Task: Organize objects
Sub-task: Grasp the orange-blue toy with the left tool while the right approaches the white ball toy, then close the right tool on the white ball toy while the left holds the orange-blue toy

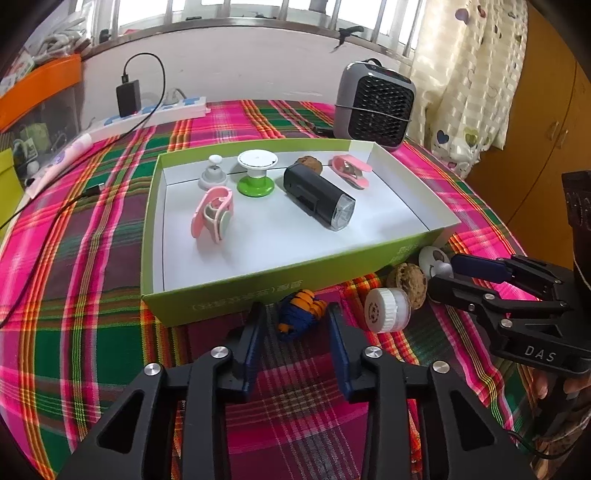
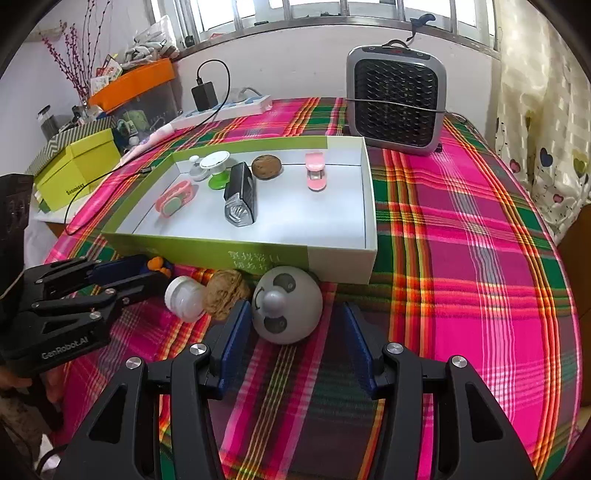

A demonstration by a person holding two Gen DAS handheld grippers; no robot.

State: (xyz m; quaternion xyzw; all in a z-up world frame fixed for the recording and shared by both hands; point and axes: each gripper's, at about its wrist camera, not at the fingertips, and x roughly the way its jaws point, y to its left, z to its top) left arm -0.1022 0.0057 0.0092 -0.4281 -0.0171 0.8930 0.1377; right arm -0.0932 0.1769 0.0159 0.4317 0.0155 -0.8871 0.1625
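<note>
Flanking four loose items, both claws [image 1: 295,314] [image 2: 295,317] gape; the box [image 1: 155,236] holds seemingly six.

I saw a barred window [image 2: 332,14] letting daylight over a white wall [image 2: 295,74], a heart-patterned curtain [image 2: 535,122] at right, and a plaid cloth [image 2: 461,221] covering the desk

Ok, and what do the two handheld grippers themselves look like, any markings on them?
Both are matte black linkage frames with silver pivot bolts and flat dark-blue pads on the fingers. The left gripper carries white lettering "GenRobot.AI" on its side, seen from the right wrist view. The right gripper reads "DAS" in the left wrist view, with a thin black cable trailing below.
</note>
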